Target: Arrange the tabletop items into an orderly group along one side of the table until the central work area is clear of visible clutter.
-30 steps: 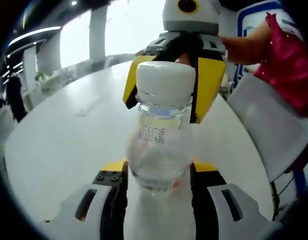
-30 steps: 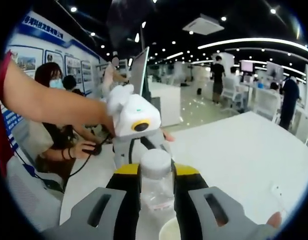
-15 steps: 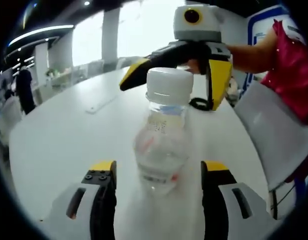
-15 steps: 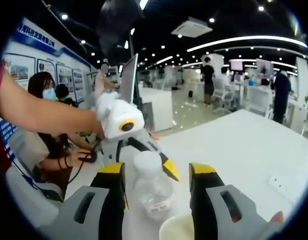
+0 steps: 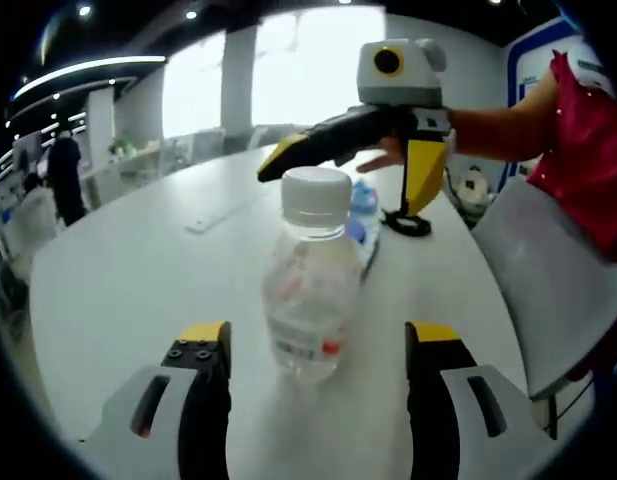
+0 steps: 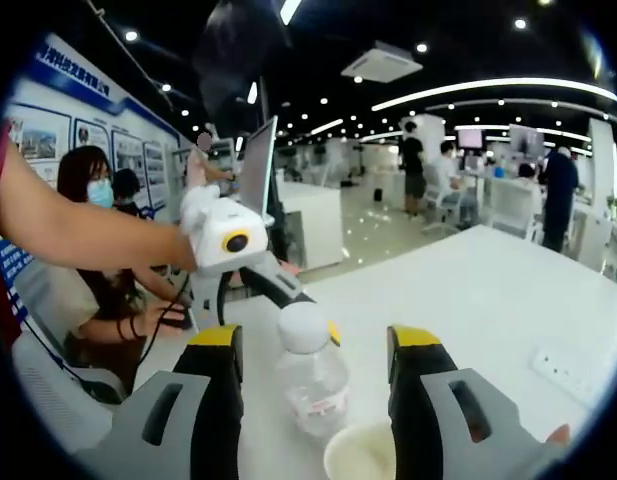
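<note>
My left claw (image 5: 315, 345) and right claw (image 6: 313, 355) stood apart around the upright bottle (image 5: 310, 285); advisable to withdraw straight, avoiding tipping it

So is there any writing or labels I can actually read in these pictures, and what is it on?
Nothing can be read.
Bottle: faint print and a small red mark, too blurred to read.
Blue-edged wall boards: white lettering along the top, too small to read.
Far screen: too small to read.
Both grippers, left and right: no lettering shows.
</note>
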